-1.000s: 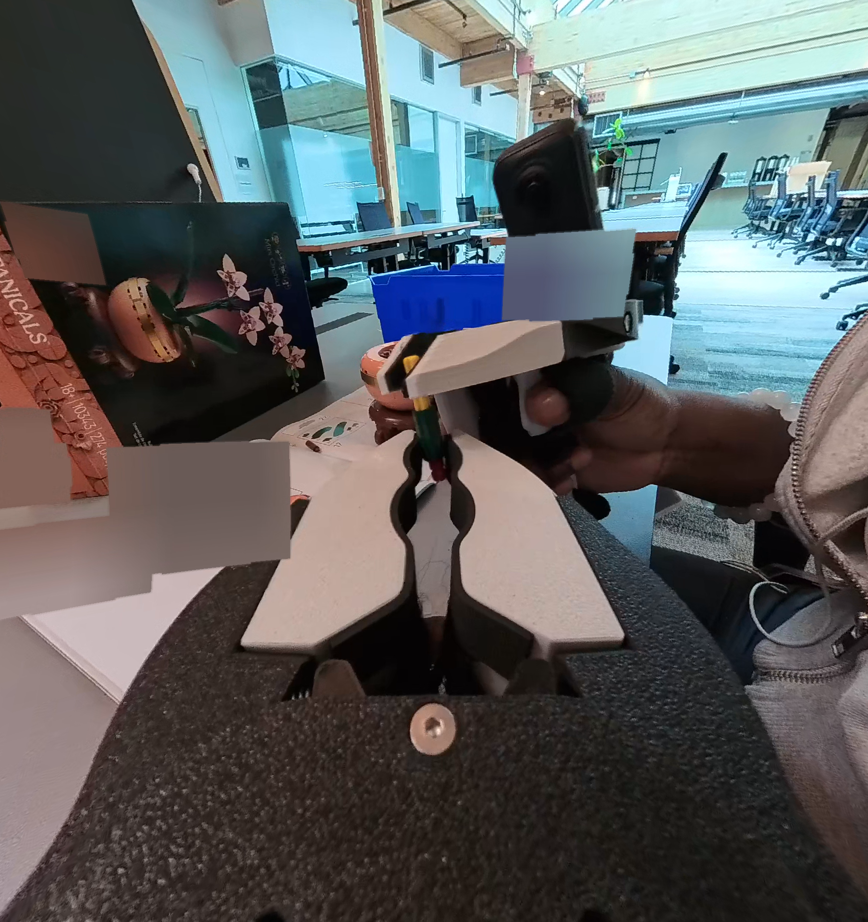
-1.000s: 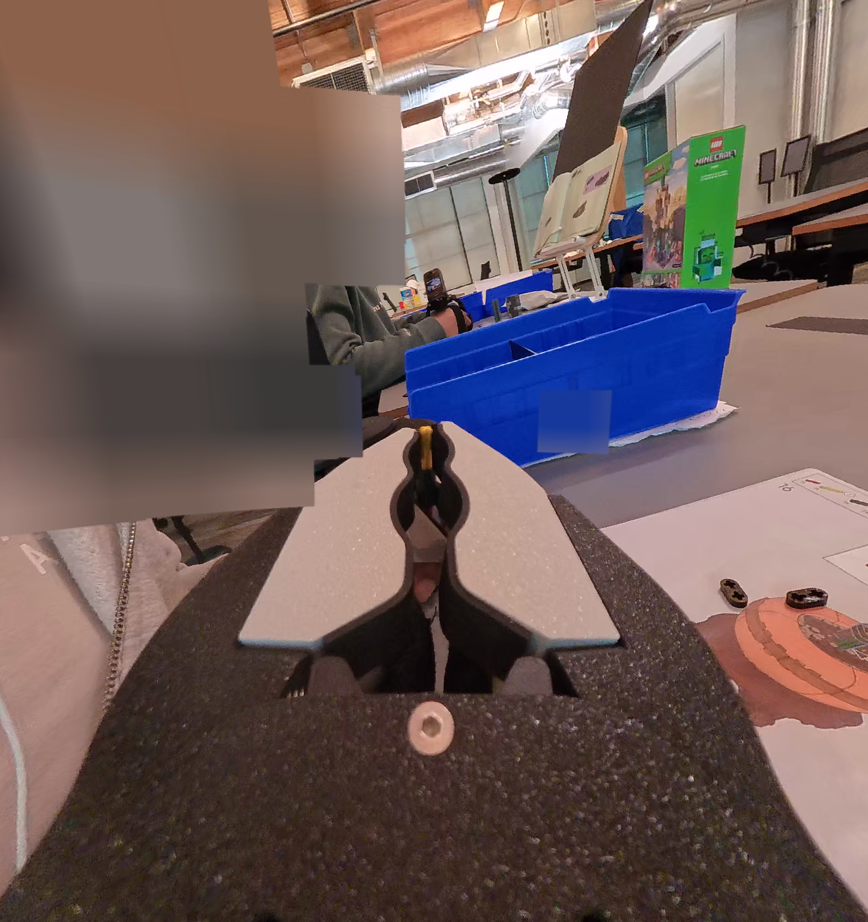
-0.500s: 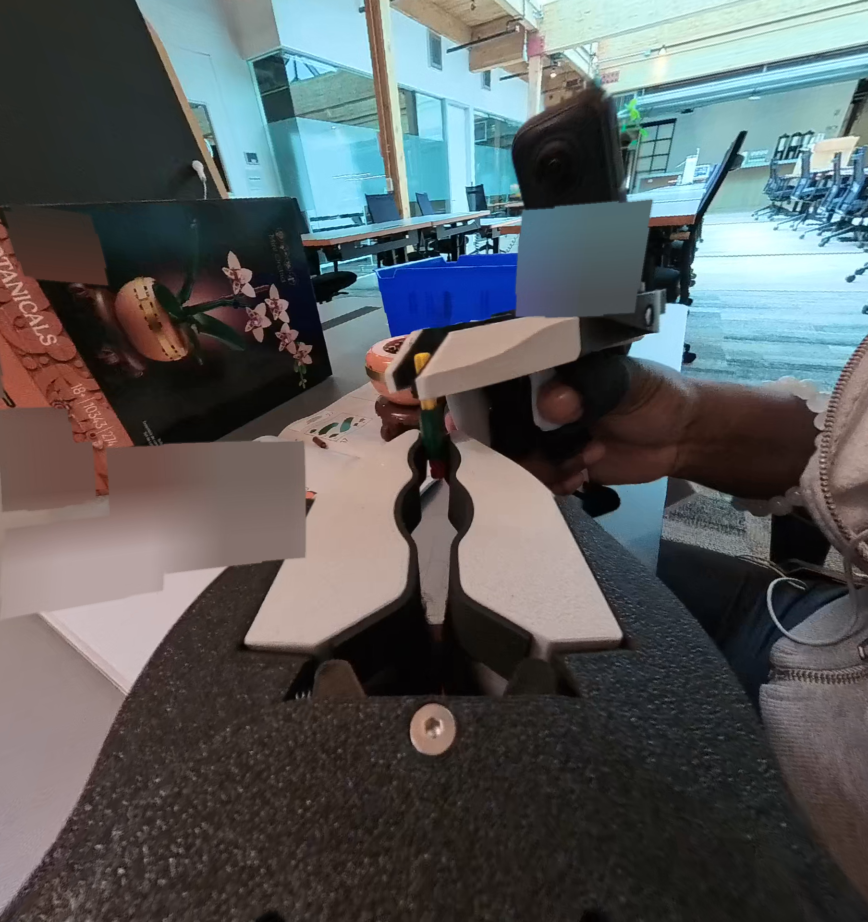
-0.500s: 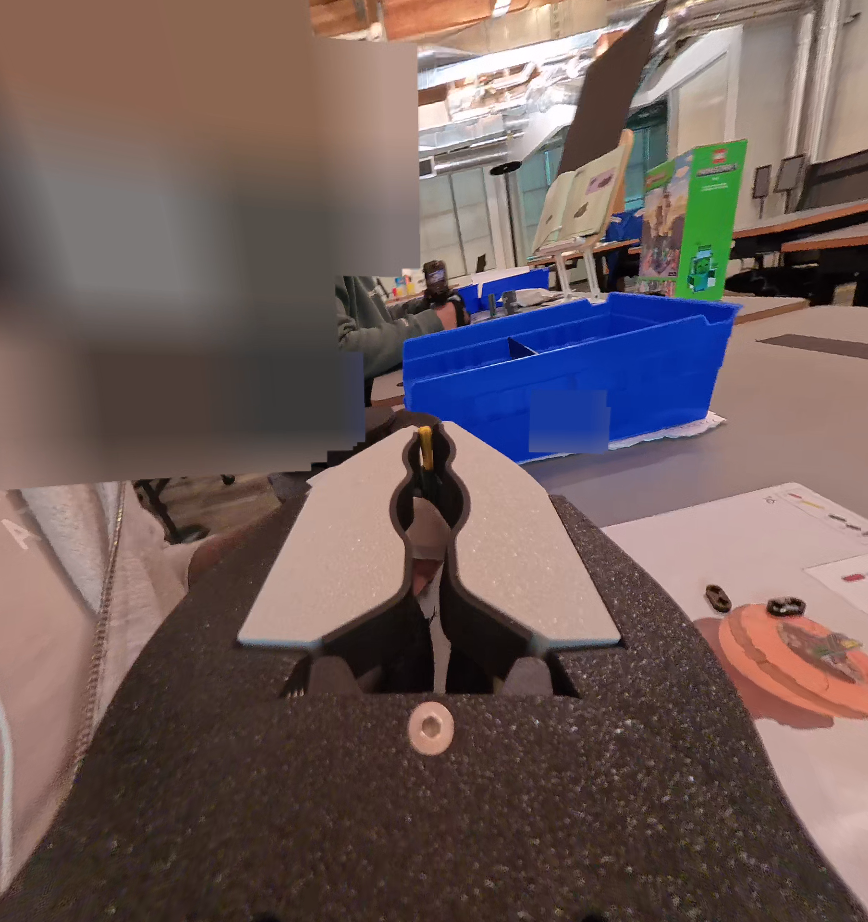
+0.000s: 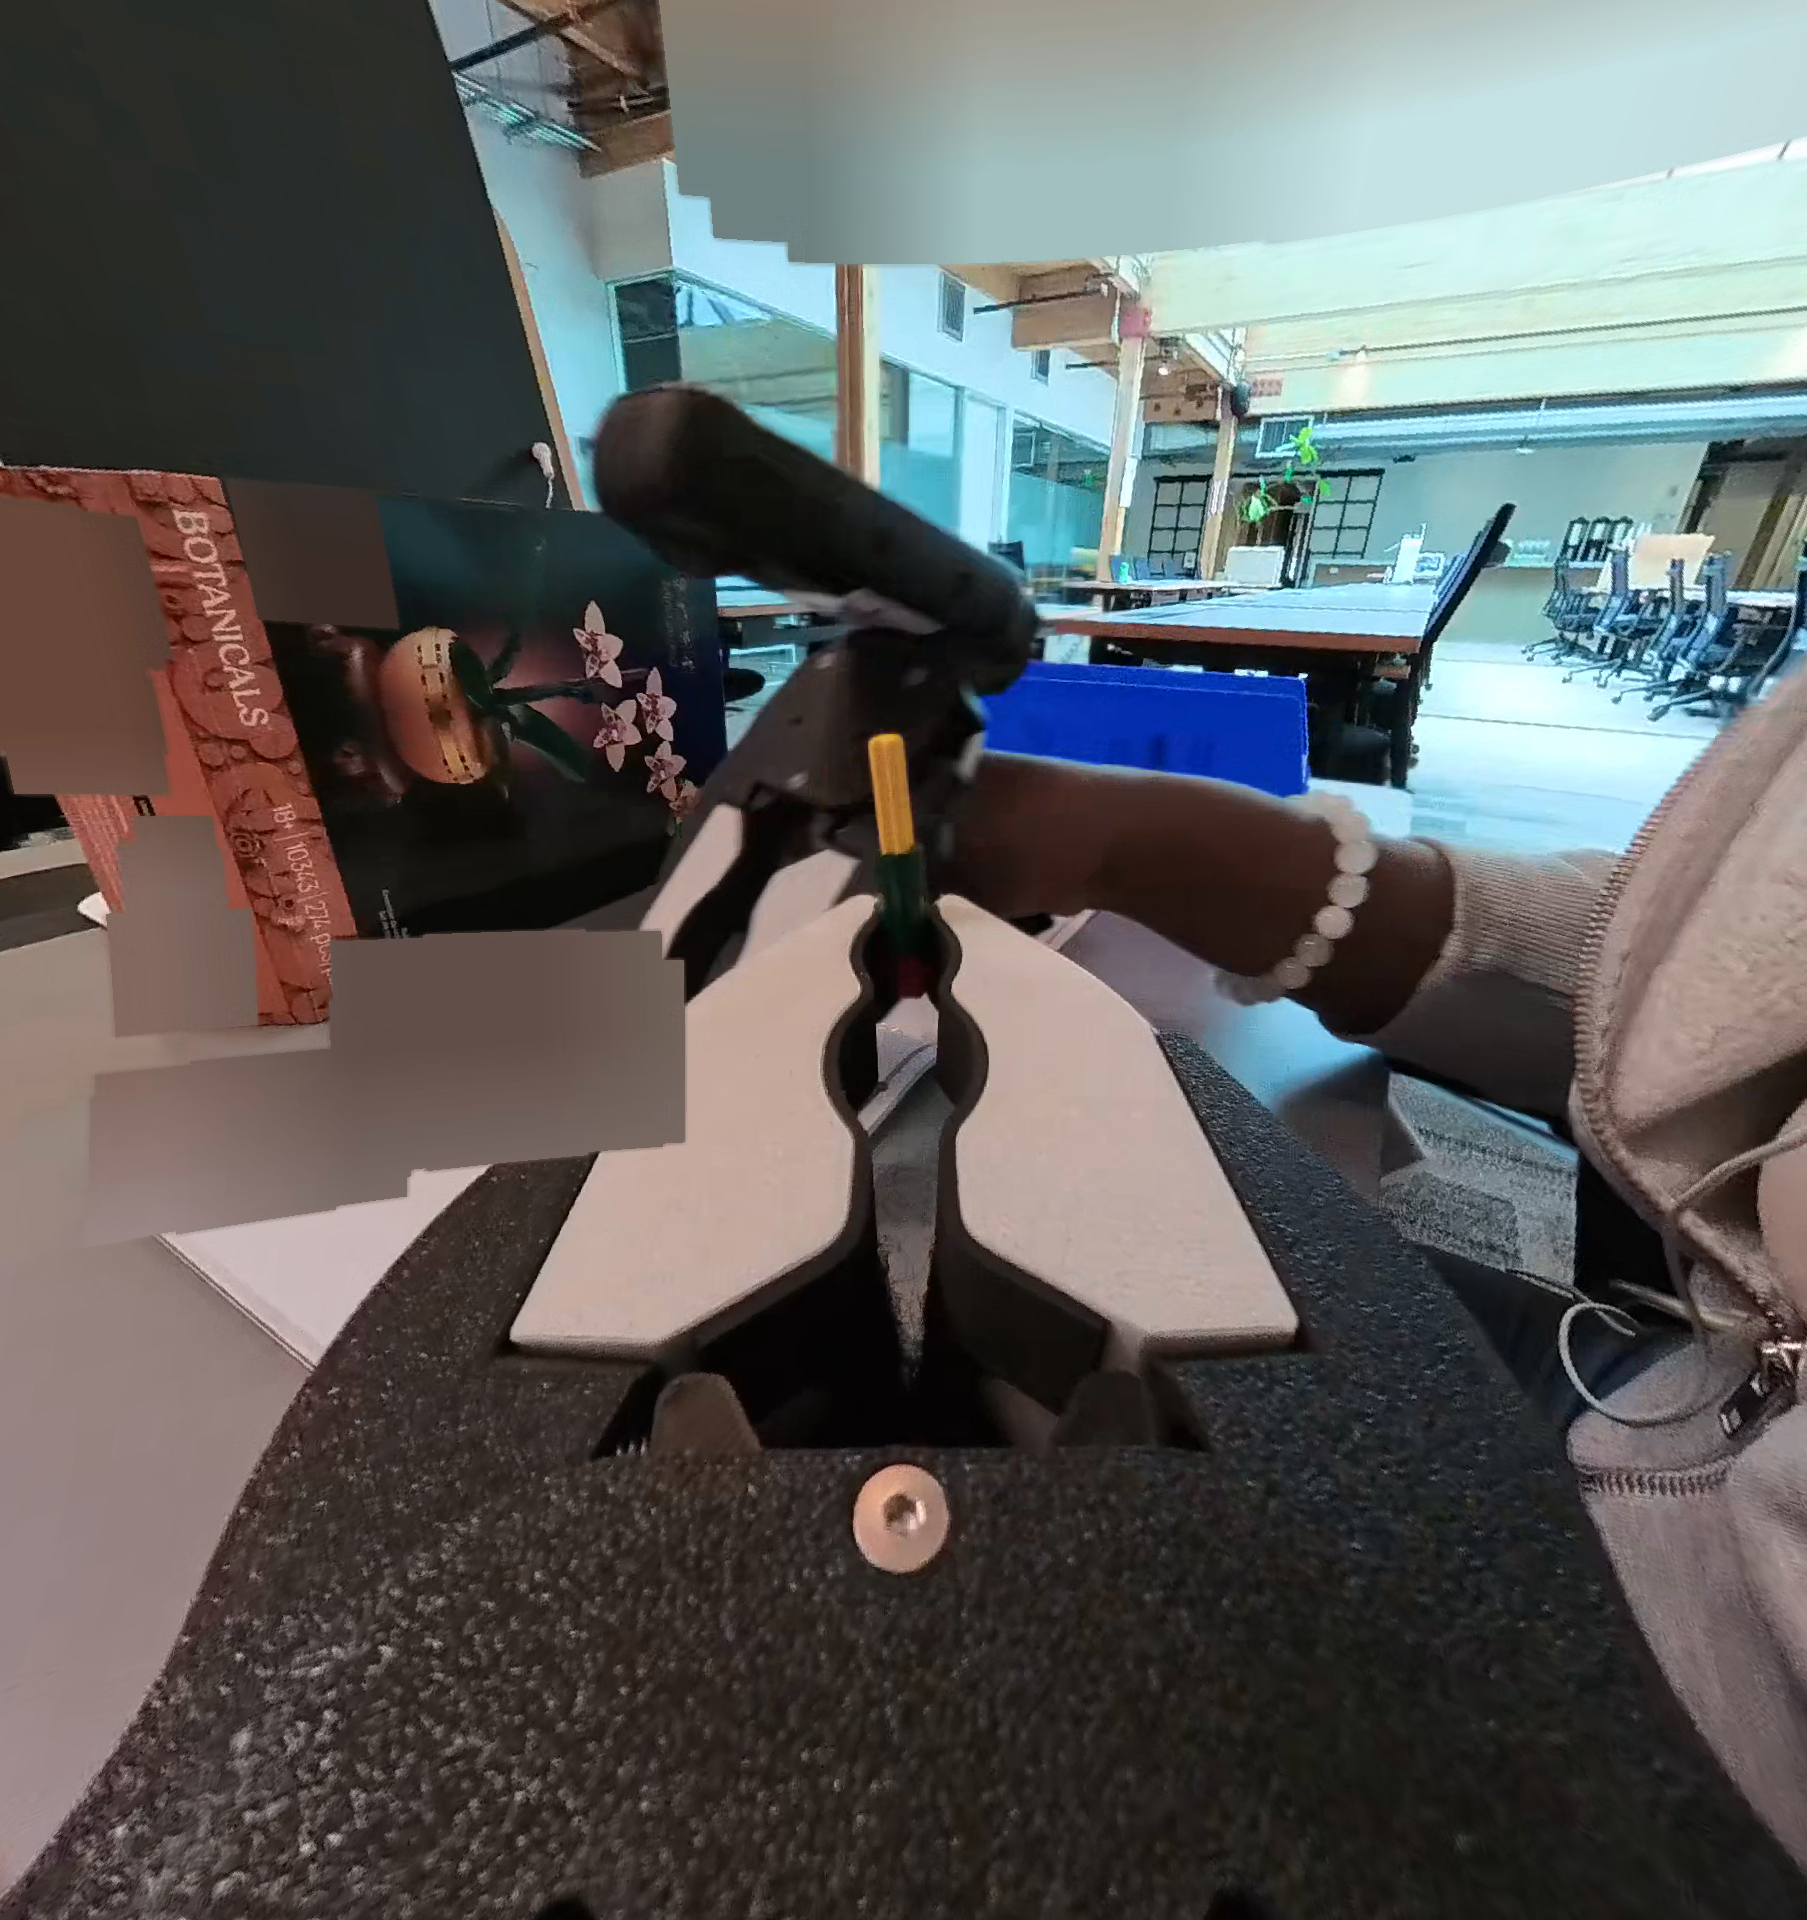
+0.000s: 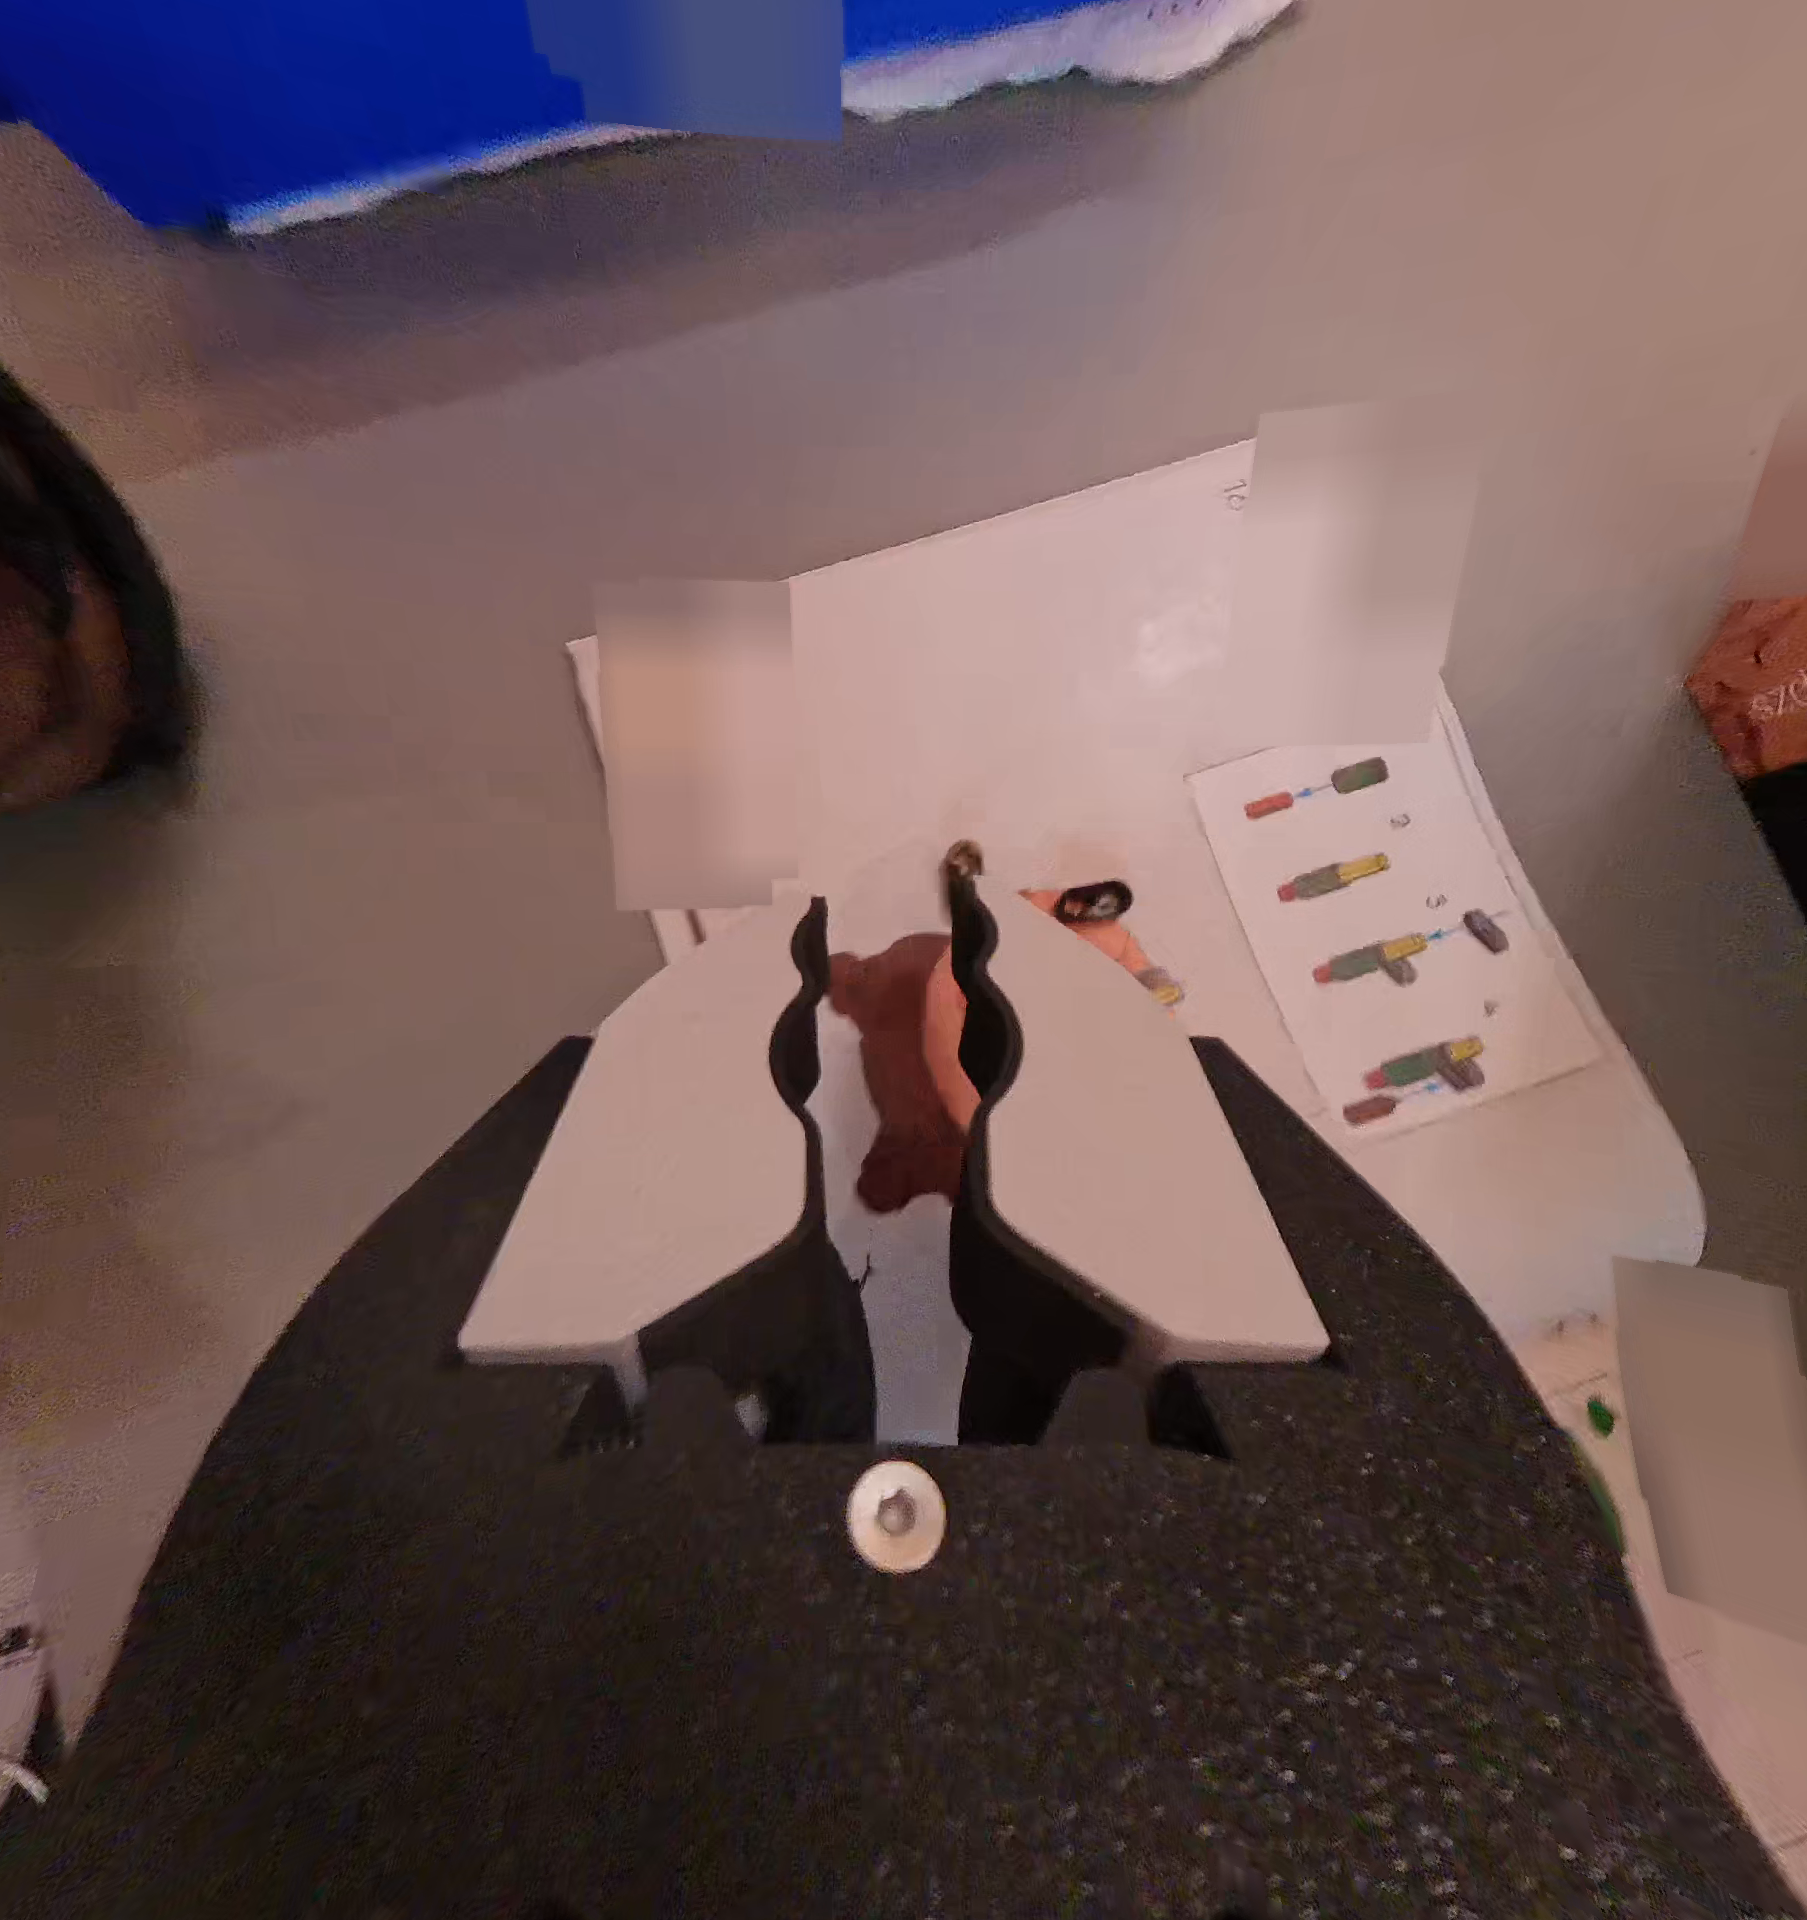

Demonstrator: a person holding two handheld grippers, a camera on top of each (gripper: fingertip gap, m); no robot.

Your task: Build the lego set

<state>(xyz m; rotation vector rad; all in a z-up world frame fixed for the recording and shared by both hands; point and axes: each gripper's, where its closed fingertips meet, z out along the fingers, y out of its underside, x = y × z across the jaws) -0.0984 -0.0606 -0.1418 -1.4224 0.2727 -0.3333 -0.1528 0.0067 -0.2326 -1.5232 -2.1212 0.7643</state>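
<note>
Left gripper (image 5: 897, 940): jaws narrow, clamped on the lego stem (image 5: 894, 831), a thin rod that is yellow on top, green in the middle, red at the base. The red end sits in the notch between the fingertips and the rod stands near upright, yellow end up.

Right gripper (image 6: 888, 904): jaws parted, a clear gap between them with nothing in it. It points down at the instruction booklet (image 6: 1034, 665). In the left wrist view the right gripper (image 5: 774, 821) shows just behind the stem, not touching it, tilted downward, with the right hand (image 5: 1075, 842) on its grip and a white bead bracelet (image 5: 1335, 894) on the wrist.

All places relative to the booklet:
- Two small dark link pieces lie on it: one (image 6: 963, 860) right at the right fingertip, whether touching I cannot tell; the other (image 6: 1091, 900) just to the right of that.
- The page under the jaws shows a printed brown-and-orange figure (image 6: 904, 1081).
- A step diagram panel (image 6: 1387, 935) fills its right side, with red, green and yellow rod drawings.
- The blue bin (image 6: 255, 94) stands beyond its far edge on the grey table (image 6: 411, 623), on a white sheet.
- The set box (image 5: 442, 727) stands upright past its right edge, with a flower picture on the front.
- A small green piece (image 6: 1602, 1415) lies near its lower right corner.

The right wrist view is motion-blurred.
</note>
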